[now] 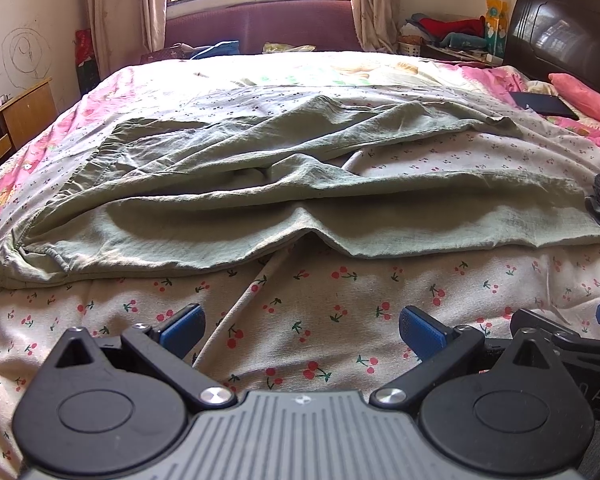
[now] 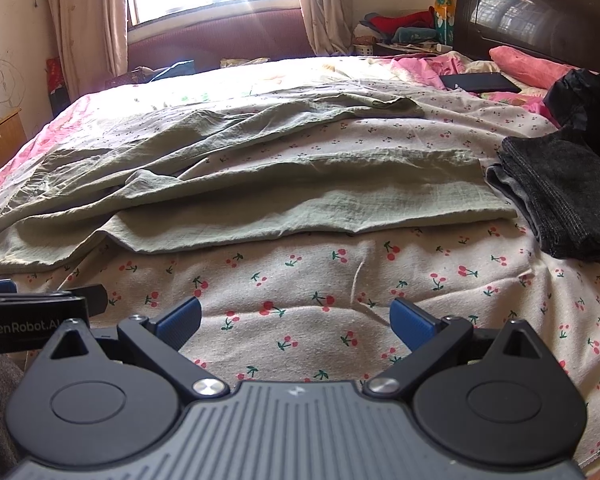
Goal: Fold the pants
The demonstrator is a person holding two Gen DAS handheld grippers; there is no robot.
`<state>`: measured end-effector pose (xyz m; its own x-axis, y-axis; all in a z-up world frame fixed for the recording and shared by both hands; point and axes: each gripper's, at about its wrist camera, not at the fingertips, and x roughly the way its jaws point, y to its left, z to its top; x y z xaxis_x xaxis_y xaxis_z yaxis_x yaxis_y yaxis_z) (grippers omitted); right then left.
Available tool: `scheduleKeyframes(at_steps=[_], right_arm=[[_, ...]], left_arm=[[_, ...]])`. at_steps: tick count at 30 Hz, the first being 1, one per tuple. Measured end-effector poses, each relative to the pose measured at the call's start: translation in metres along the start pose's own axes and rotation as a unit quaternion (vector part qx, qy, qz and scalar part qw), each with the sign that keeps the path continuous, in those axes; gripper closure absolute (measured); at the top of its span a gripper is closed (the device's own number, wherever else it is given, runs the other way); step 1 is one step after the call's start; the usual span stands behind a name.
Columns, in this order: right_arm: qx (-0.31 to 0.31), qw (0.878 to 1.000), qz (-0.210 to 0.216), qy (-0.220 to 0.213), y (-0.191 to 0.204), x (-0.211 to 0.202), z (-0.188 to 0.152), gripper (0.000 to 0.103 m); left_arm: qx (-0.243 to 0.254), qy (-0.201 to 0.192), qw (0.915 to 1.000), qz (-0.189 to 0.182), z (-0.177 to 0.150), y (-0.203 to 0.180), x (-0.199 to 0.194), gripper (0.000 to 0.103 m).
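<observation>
pants: pale green pants (image 1: 260, 184) lie spread sideways across the bed (image 1: 300, 320), waistband toward the left, both legs running right, pretty rumpled
progress: looks like nothing is folded yet, the whole job is still ahead imo
left tool (image 1: 302, 326): released, jaws wide apart, grasping nothing, hangs over the cherry sheet just short of the near pant edge
right tool (image 2: 296, 320): same deal, spread wide and empty
edges: near leg hem edge sits right in front, easy to reach
room: bare sheet up front; a dark folded garment (image 2: 560, 200) crowds the leg ends on the right
</observation>
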<state>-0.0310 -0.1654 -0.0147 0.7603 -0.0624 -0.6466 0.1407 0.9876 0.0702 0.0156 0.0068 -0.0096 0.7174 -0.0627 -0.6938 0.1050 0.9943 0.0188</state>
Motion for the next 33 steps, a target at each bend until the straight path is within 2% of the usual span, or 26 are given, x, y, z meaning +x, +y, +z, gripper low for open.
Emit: scheduleKeyframes(at_steps=[27,33], right_arm=[[0.005,1.0,0.004,-0.006,-0.0036,0.0031,0.001,0.003],[0.004,1.0,-0.001,0.009,-0.0041,0.0057,0.0009,0.003]], left_arm=[[0.003,0.0,1.0,0.002,-0.0009,-0.0028,-0.0005,0.0],[0.002,0.0,1.0,0.003,-0.001,-0.0027,-0.0003,0.0]])
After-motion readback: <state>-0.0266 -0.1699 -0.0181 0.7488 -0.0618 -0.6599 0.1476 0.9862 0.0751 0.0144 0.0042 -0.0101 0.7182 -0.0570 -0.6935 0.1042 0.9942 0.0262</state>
